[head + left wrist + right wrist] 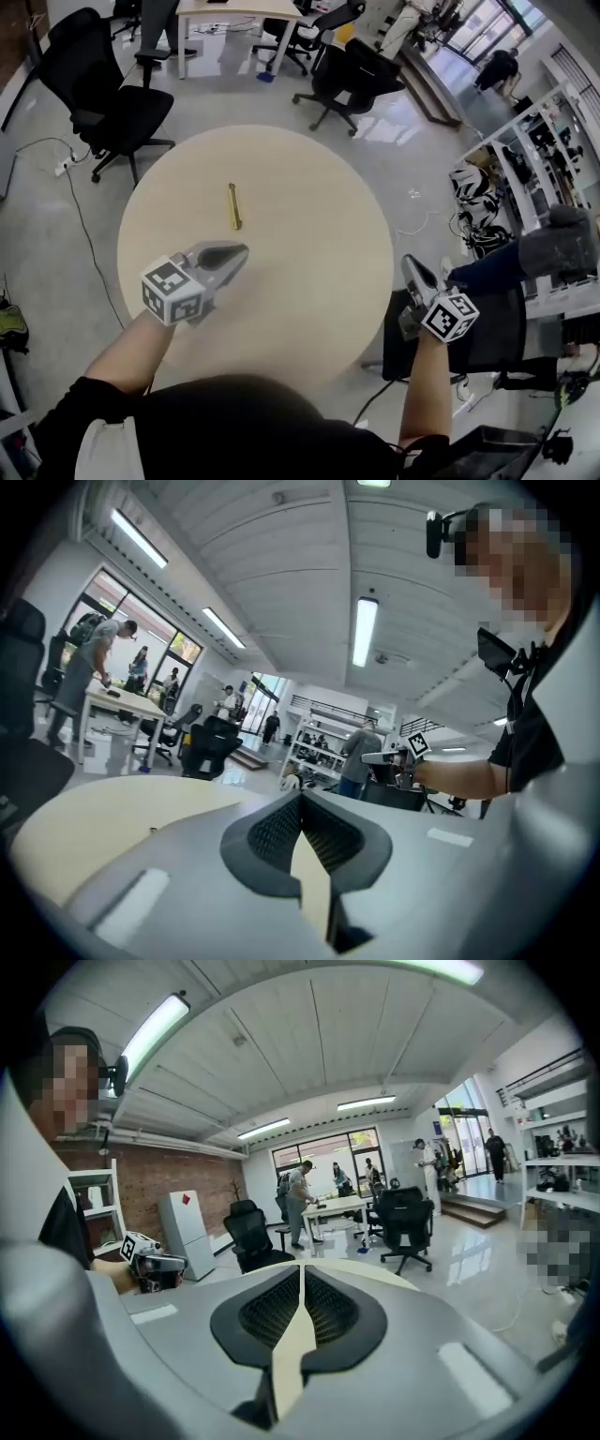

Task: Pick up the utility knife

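The utility knife, slim and yellow, lies on the round beige table, a little left of its middle. My left gripper hovers over the table's near left part, just short of the knife, with its tips toward it. Its jaws are shut and hold nothing, and they meet at the tip in the left gripper view. My right gripper hangs off the table's right edge, shut and empty. Neither gripper view shows the knife clearly.
Black office chairs stand on the floor beyond the table. A dark chair or stool sits close under my right hand. A cable trails on the floor at left. Desks and people are far off.
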A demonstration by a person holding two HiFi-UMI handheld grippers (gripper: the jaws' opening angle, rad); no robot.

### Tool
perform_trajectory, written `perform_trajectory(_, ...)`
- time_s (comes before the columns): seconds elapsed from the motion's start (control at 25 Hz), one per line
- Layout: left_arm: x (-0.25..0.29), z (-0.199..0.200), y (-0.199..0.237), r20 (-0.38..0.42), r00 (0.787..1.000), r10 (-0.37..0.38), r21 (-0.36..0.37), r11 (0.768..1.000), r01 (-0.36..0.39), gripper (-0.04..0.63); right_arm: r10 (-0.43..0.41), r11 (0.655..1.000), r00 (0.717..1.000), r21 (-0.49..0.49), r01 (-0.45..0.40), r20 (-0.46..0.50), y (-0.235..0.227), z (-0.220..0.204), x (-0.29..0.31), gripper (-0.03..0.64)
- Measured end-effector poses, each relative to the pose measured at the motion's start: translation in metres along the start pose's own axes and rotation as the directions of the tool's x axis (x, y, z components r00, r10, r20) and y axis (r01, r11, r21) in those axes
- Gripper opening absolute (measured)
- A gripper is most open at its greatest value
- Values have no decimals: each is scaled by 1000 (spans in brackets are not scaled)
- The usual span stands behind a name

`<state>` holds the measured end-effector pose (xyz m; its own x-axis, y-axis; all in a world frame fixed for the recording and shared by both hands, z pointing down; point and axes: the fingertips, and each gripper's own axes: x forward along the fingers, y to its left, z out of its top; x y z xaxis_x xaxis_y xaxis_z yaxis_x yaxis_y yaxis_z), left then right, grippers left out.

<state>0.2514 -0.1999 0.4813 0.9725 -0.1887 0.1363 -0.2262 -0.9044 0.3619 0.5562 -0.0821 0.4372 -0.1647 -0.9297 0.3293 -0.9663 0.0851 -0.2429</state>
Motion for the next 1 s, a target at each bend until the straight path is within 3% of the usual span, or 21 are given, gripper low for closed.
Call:
perform_trajectory(0.16, -28, -8, 72, 1, 992, 125, -17, 992, -125, 0, 101, 994, 990, -41, -105, -97, 16, -12, 117, 56)
perform_trajectory(0.32, -48, -23, 123, -12, 978, 208, -41, 977, -209, 0, 197, 978, 962, -34, -207, -188, 40, -40, 224, 90)
perform_trajectory(0.6, -65, -45, 183, -18, 958, 285, -65, 956, -286, 0, 298, 945, 879, -15, -326, -372, 100, -109, 366, 144)
perform_trajectory(0.76, -70, -63, 205, -40, 948, 317, -55, 946, -319, 0, 300, 937, 828, -14, -348, -473, 122, -153, 417, 165)
perform_trajectory(1.0, -58, -90, 224, -74, 942, 326, -47, 943, -330, 0, 247, 947, 783, -31, -321, -571, 120, -206, 461, 202)
